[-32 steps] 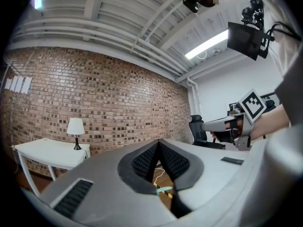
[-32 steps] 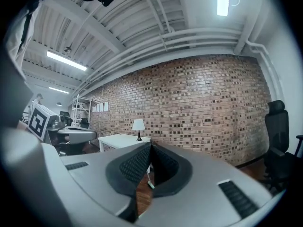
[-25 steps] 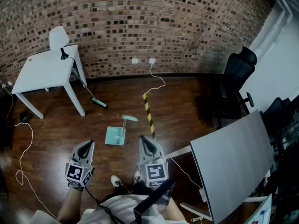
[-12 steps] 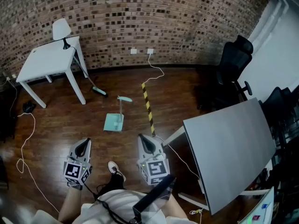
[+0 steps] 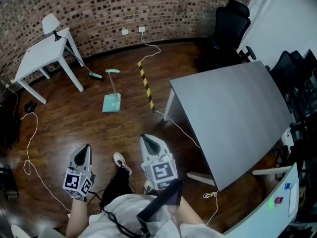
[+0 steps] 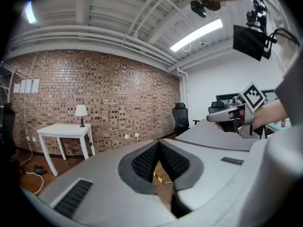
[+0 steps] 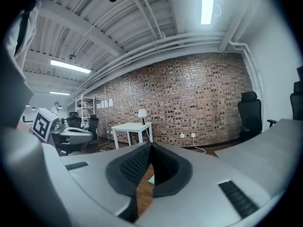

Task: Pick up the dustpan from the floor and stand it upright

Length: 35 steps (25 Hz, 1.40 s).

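Brown wood floor (image 5: 74,125) spreads below a brick wall (image 5: 99,4). Right of the dustpan stands a wide grey surface (image 5: 233,108), tilted across the head view. Left of the dustpan is a white surface (image 5: 37,58), and far to its right, by the wall, a black chair (image 5: 230,24). The mint dustpan (image 5: 111,103) itself has its pan on the floor, its handle running toward the wall. Just right of it lies a yellow-and-black tape strip (image 5: 145,86), and just left of its handle end rests the head of a broom (image 5: 95,75). Well short of the dustpan, on the person's side, both tools hang in the air apart from it. The left tool (image 5: 85,148) has its tips pressed together on nothing, and the right tool (image 5: 145,139) is likewise pressed together and empty. A shoe (image 5: 120,161) shows between them.
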Each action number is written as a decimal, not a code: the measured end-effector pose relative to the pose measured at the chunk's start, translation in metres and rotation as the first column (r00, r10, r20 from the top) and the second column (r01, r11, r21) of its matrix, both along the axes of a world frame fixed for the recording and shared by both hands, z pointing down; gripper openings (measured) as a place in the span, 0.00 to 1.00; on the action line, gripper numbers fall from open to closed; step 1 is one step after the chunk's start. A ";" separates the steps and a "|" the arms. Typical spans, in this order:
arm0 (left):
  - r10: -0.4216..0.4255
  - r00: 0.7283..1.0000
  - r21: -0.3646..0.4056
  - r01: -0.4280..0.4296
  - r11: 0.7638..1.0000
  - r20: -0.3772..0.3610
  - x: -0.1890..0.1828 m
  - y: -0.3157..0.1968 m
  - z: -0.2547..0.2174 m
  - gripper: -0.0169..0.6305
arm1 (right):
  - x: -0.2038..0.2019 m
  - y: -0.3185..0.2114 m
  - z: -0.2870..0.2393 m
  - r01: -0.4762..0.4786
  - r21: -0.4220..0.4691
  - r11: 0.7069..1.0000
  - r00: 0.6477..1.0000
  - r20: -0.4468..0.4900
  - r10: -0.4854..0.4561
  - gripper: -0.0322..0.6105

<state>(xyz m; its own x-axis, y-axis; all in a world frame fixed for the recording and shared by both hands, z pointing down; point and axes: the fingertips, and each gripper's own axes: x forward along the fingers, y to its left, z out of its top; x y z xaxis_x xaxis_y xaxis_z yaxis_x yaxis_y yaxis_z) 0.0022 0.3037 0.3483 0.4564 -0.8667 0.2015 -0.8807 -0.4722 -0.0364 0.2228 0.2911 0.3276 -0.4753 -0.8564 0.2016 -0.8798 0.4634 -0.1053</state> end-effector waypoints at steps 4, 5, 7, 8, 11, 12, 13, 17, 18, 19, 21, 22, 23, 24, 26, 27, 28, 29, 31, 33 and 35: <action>0.034 0.999 -0.012 -0.034 0.999 -0.007 0.022 0.034 -0.007 0.03 | 0.021 0.038 0.008 -0.049 -0.024 0.999 0.997 0.054 0.050 0.02; 0.041 0.999 -0.003 -0.041 0.999 -0.010 0.026 0.040 -0.011 0.03 | 0.025 0.041 0.008 -0.058 -0.012 0.998 0.996 0.061 0.059 0.02; 0.051 0.999 0.020 -0.051 0.999 -0.002 0.026 0.050 -0.020 0.03 | 0.024 0.046 -0.001 -0.057 0.022 0.998 0.997 0.060 0.056 0.02; 0.051 0.999 0.030 -0.051 0.998 0.008 0.024 0.054 -0.025 0.03 | 0.020 0.048 -0.009 -0.050 0.038 0.998 0.997 0.056 0.048 0.02; 0.040 0.998 0.076 -0.043 0.996 0.051 0.010 0.063 -0.041 0.03 | 0.003 0.055 -0.034 -0.028 0.090 0.996 0.999 0.047 0.023 0.02; 0.035 0.998 0.096 -0.040 0.995 0.056 0.004 0.064 -0.047 0.03 | -0.004 0.056 -0.042 -0.017 0.111 0.994 0.999 0.039 0.012 0.02; 0.028 0.998 0.112 -0.034 0.993 0.055 -0.002 0.065 -0.051 0.03 | -0.012 0.056 -0.048 -0.004 0.128 0.992 1.000 0.027 0.000 0.02; 0.008 1.000 0.124 -0.010 0.992 0.017 -0.024 0.071 -0.055 0.03 | -0.040 0.059 -0.051 0.017 0.156 0.988 1.000 0.023 -0.021 0.02; 0.011 1.000 0.127 -0.012 0.992 0.010 -0.026 0.071 -0.056 0.03 | -0.044 0.060 -0.051 0.019 0.154 0.988 0.999 0.025 -0.023 0.02; 0.016 1.000 0.131 -0.016 0.991 0.006 -0.027 0.071 -0.058 0.03 | -0.047 0.061 -0.052 0.023 0.143 0.989 0.999 0.021 -0.027 0.02; 0.028 1.000 0.141 -0.028 0.990 0.006 -0.027 0.068 -0.062 0.03 | -0.053 0.060 -0.054 0.035 0.119 0.992 0.999 0.005 -0.036 0.02; 0.032 0.999 0.144 -0.033 0.989 0.005 -0.027 0.067 -0.064 0.03 | -0.055 0.060 -0.054 0.037 0.117 0.992 0.999 -0.001 -0.037 0.02; 0.035 0.999 0.148 -0.035 0.988 0.003 -0.027 0.066 -0.065 0.03 | -0.056 0.059 -0.055 0.037 0.118 0.992 0.999 -0.004 -0.037 0.02; 0.036 0.999 0.149 -0.035 0.988 -0.001 -0.027 0.066 -0.065 0.03 | -0.058 0.060 -0.056 0.038 0.119 0.992 0.999 -0.007 -0.037 0.02; 0.040 0.999 0.140 -0.039 0.989 -0.004 -0.028 0.066 -0.064 0.03 | -0.061 0.060 -0.056 0.043 0.119 0.992 0.999 -0.017 -0.041 0.02; 0.042 0.999 0.139 -0.041 0.990 -0.004 -0.029 0.066 -0.064 0.03 | -0.062 0.060 -0.056 0.046 0.120 0.992 0.999 -0.023 -0.044 0.02; 0.043 0.999 0.141 -0.042 0.989 -0.006 -0.029 0.065 -0.064 0.03 | -0.064 0.059 -0.057 0.047 0.121 0.991 0.999 -0.026 -0.045 0.02; 0.045 0.999 0.145 -0.043 0.988 -0.009 -0.030 0.064 -0.064 0.03 | -0.065 0.058 -0.057 0.046 0.123 0.991 0.999 -0.025 -0.044 0.02; 0.047 0.999 0.145 -0.044 0.988 -0.016 -0.032 0.063 -0.063 0.03 | -0.068 0.058 -0.055 0.042 0.123 0.992 0.999 -0.024 -0.040 0.02; 0.046 0.999 0.138 -0.043 0.989 -0.019 -0.036 0.063 -0.062 0.03 | -0.071 0.057 -0.052 0.044 0.128 0.991 0.999 -0.037 -0.040 0.02; 0.044 0.999 0.135 -0.041 0.990 -0.020 -0.039 0.064 -0.061 0.03 | -0.074 0.057 -0.052 0.049 0.133 0.990 0.998 -0.045 -0.044 0.02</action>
<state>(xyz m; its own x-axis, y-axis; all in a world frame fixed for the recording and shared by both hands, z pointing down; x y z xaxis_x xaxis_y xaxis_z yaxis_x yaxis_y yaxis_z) -0.0365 0.3677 0.2870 0.4963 -0.8651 0.0730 -0.8614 -0.5012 -0.0819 0.1489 0.3484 0.2756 -0.5089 -0.8541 0.1070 -0.8592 0.5116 -0.0033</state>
